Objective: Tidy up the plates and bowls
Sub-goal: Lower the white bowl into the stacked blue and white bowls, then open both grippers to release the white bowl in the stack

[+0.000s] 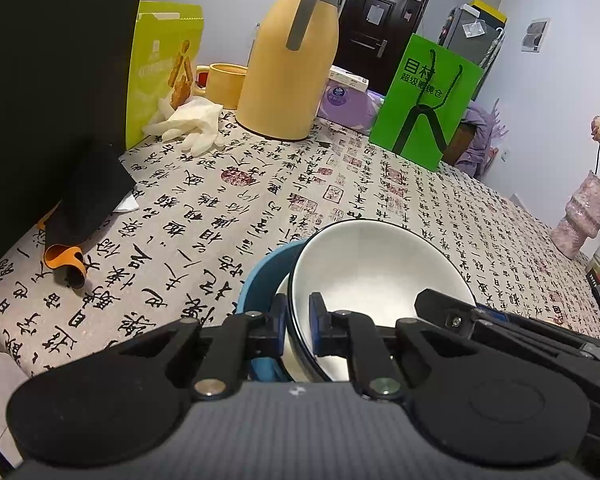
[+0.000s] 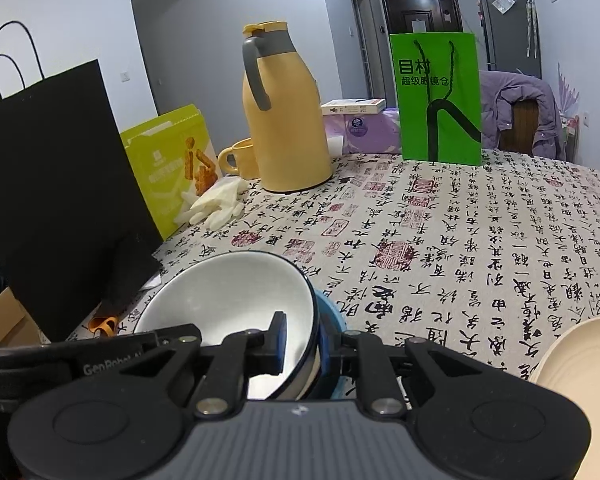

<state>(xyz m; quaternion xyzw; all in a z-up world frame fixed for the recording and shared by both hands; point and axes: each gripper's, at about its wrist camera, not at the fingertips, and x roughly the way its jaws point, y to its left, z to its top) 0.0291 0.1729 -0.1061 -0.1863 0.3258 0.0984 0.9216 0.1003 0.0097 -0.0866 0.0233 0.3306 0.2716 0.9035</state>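
gripping white bowl (image 1: 376,272) rim | both jaws clamped | grippers angled down

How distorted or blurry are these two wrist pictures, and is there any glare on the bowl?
Left wrist view: strong fisheye bending, dark corners, sharp tablecloth, soft even light, no hard glare inside the white bowl. Right wrist view: same curvature, walls bow, bowl evenly lit, cream plate cropped at the edge.
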